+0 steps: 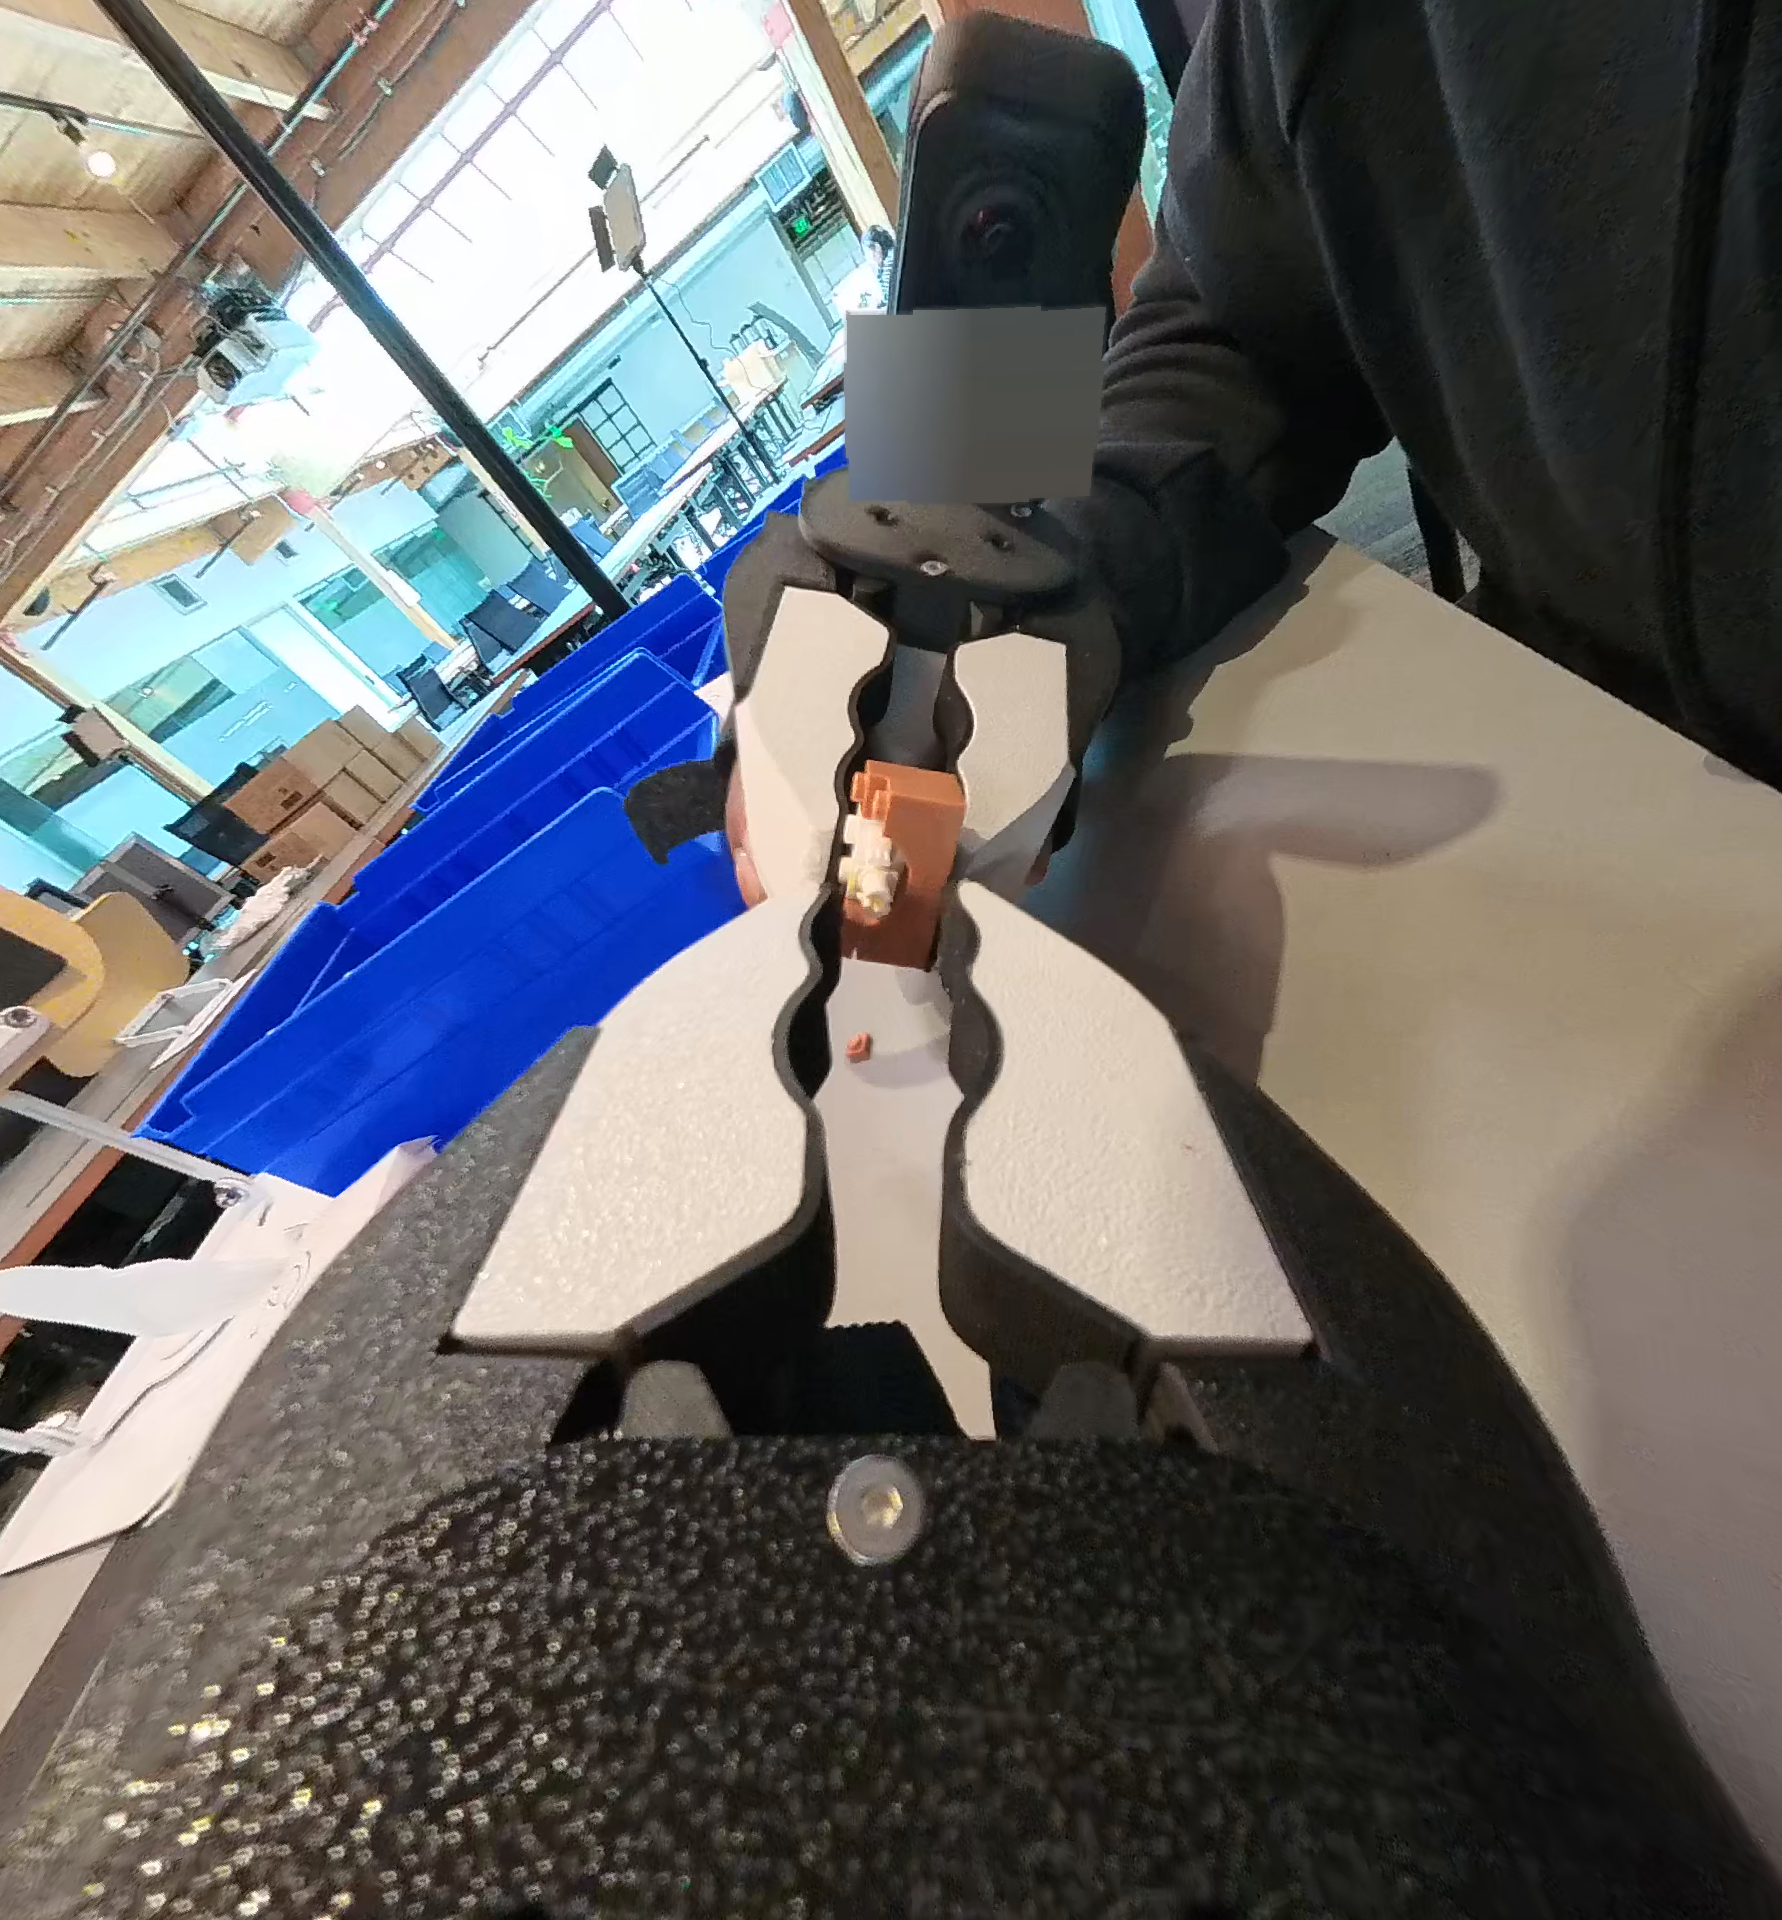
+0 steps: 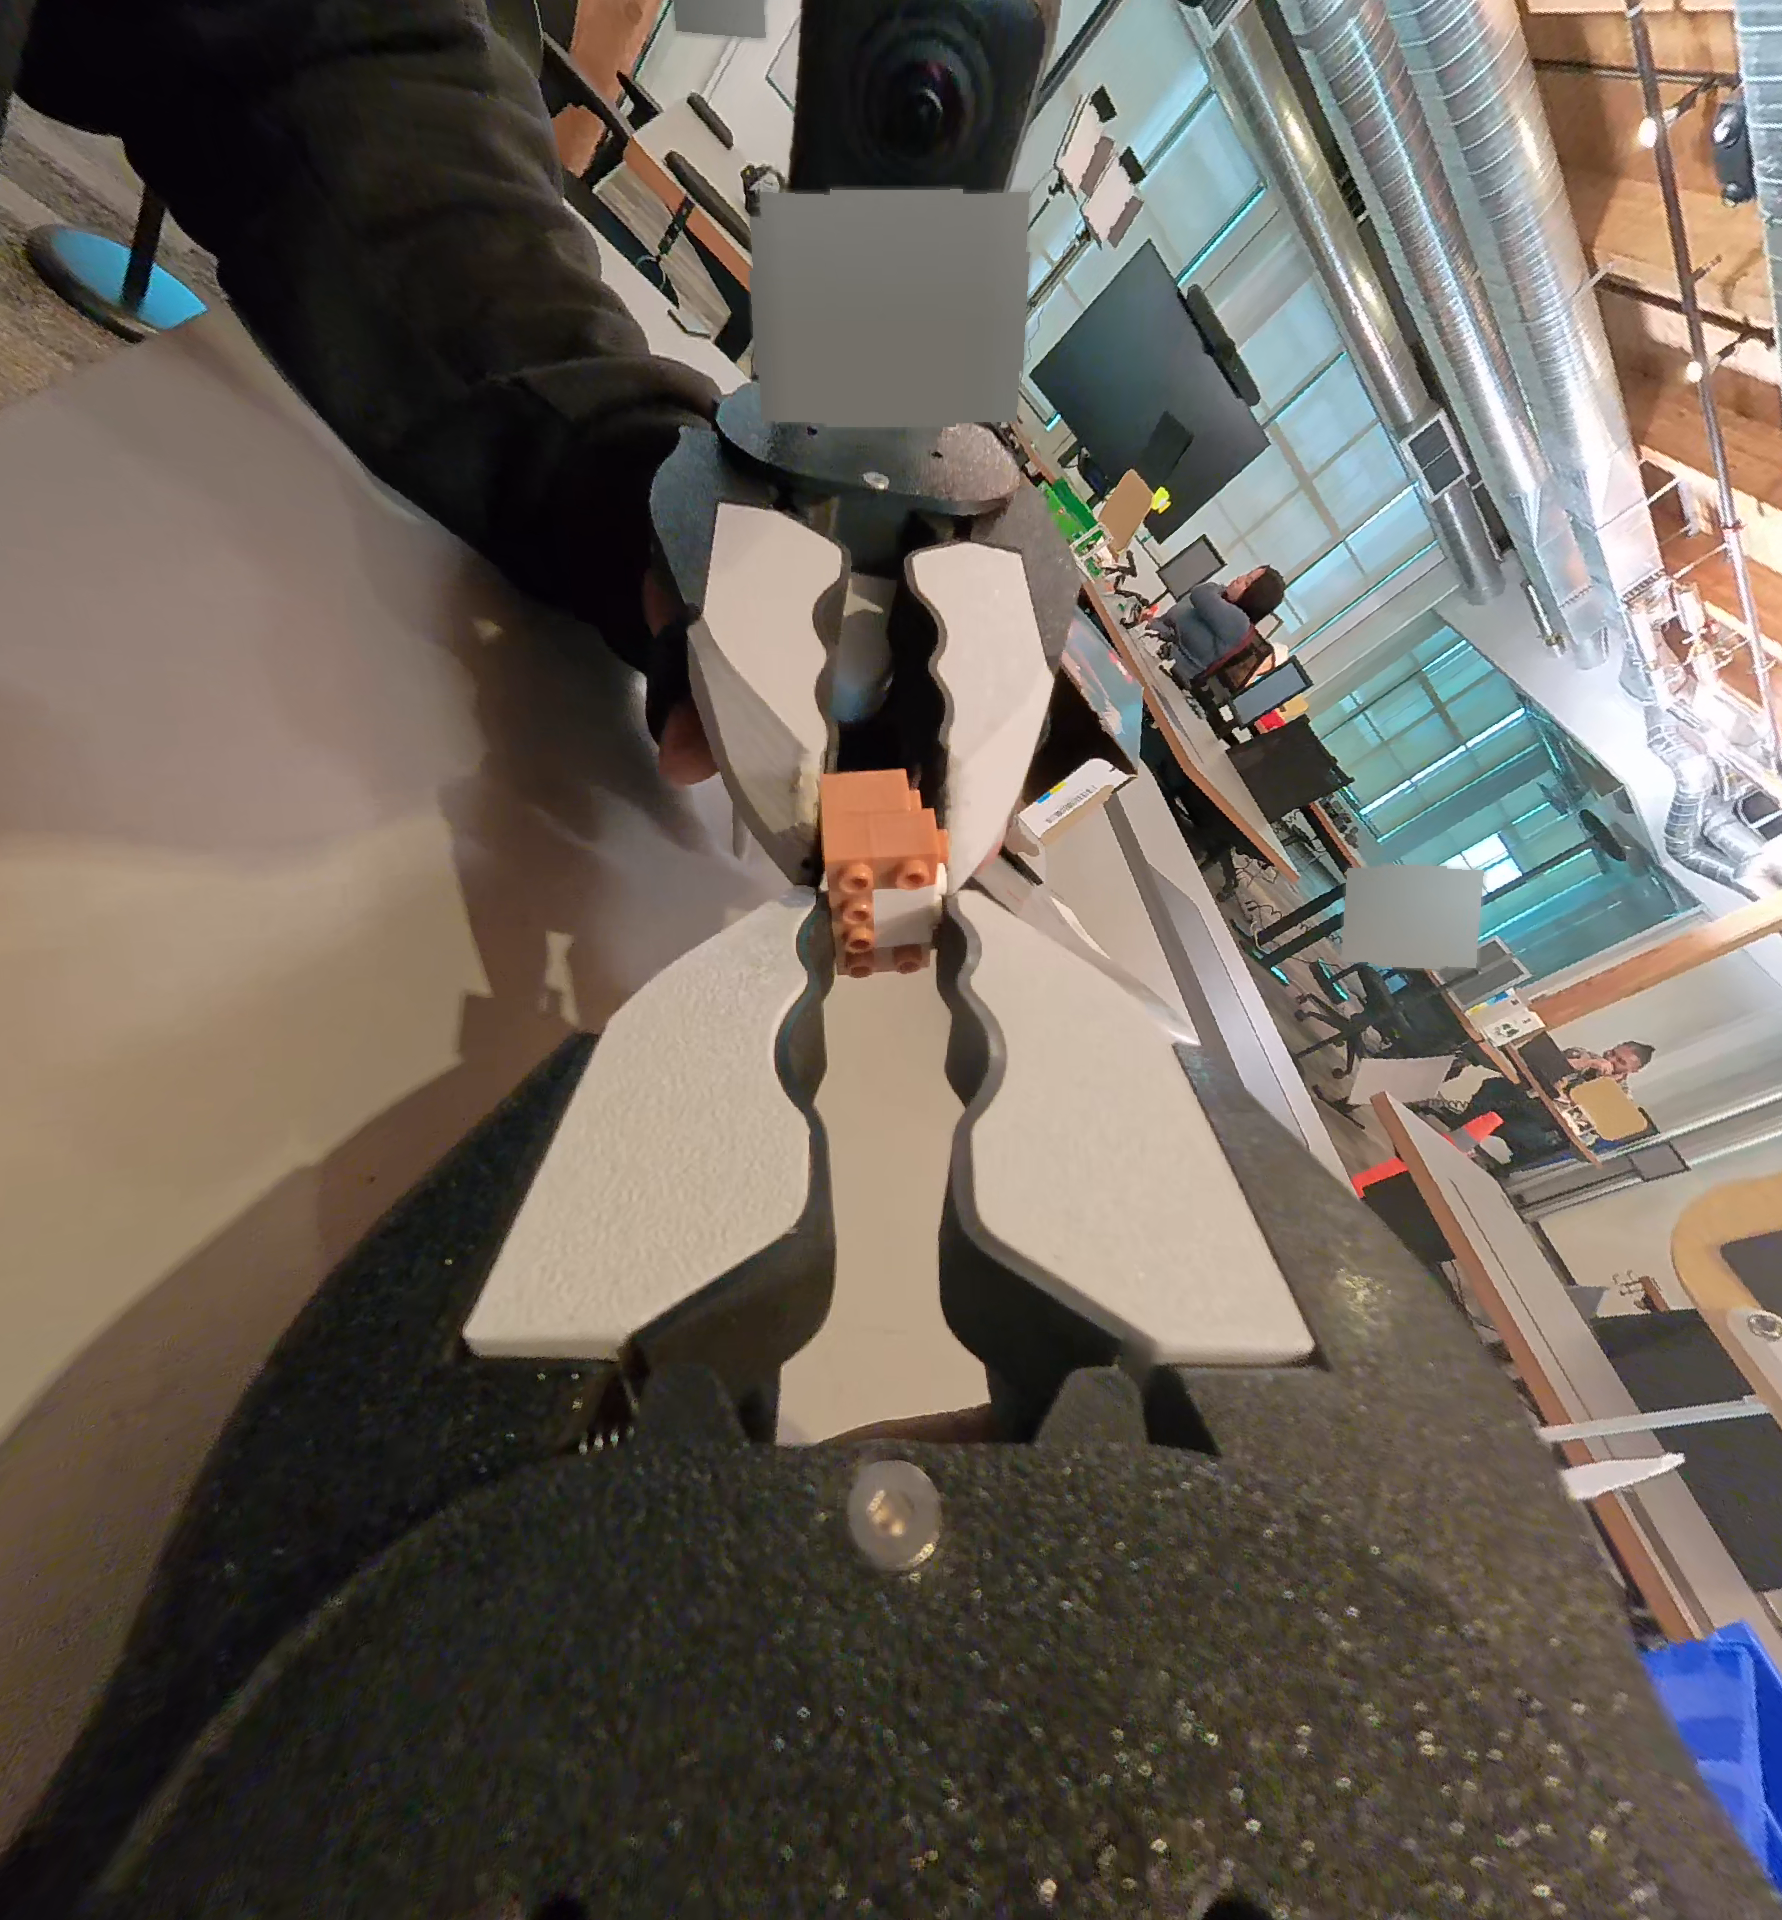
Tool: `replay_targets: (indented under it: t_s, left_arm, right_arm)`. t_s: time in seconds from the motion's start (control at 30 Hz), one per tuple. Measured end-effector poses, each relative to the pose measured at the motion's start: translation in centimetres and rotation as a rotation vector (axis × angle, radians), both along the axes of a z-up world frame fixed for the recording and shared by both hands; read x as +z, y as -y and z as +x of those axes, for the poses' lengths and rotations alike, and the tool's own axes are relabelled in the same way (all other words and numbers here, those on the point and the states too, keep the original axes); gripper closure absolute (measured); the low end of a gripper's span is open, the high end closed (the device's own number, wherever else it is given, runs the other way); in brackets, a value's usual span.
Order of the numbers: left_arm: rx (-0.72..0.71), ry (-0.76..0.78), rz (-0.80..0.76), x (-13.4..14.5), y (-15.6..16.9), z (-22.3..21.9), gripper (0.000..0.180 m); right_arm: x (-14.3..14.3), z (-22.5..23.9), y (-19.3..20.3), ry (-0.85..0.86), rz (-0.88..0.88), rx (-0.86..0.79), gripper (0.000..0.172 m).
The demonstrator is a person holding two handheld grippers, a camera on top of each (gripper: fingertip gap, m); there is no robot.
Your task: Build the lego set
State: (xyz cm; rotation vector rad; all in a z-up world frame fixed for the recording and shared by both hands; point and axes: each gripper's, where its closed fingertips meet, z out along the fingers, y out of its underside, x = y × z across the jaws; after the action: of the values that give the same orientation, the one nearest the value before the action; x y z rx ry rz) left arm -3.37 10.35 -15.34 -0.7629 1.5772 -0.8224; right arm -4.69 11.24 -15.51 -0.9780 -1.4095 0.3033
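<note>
Two handheld grippers meet tip to tip above a pale table [image 1: 1489,935], and a single small build of orange-brown and white toy bricks [image 1: 897,873] is caught between them. The left gripper [image 1: 887,935] has its jaws narrowed onto the near end of the brick build, the right-hand pad against the brown side; whether the other pad presses it cannot be told for sure. The right gripper [image 2: 882,940] pinches the same brick build [image 2: 882,883] from the opposite end, its pads close against the studded orange and white faces. Each wrist view shows the other gripper head-on, with a black camera [image 1: 1012,187] mounted above its fingers and a dark-sleeved arm [image 1: 1489,364] behind it.

One tiny loose brown piece [image 1: 856,1049] lies on the table under the left gripper's fingers. Along the table's left edge stands a row of blue bins [image 1: 513,935], at least four nested or side by side. Beyond the right gripper lie a small white box [image 2: 1069,810] and, farther off, desks, monitors and two seated people [image 2: 1219,623].
</note>
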Motion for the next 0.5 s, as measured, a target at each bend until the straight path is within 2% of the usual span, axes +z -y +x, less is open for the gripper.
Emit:
replay_targets:
  t_s: [0.2,0.3,0.5]
  left_arm:
    - [-0.013,-0.002,-0.009,0.0,0.0,0.0,0.162]
    - [-0.021,0.048,-0.065,0.6,0.0,-0.1,0.162]
    - [0.029,0.076,-0.063,1.0,-0.8,-0.1,0.149]
  right_arm:
    - [0.1,0.0,0.0,-0.004,0.007,0.0,0.153]
    - [0.6,0.2,-0.3,-0.041,0.003,-0.008,0.153]
    - [1.4,0.6,-0.8,-0.114,-0.037,-0.012,0.153]
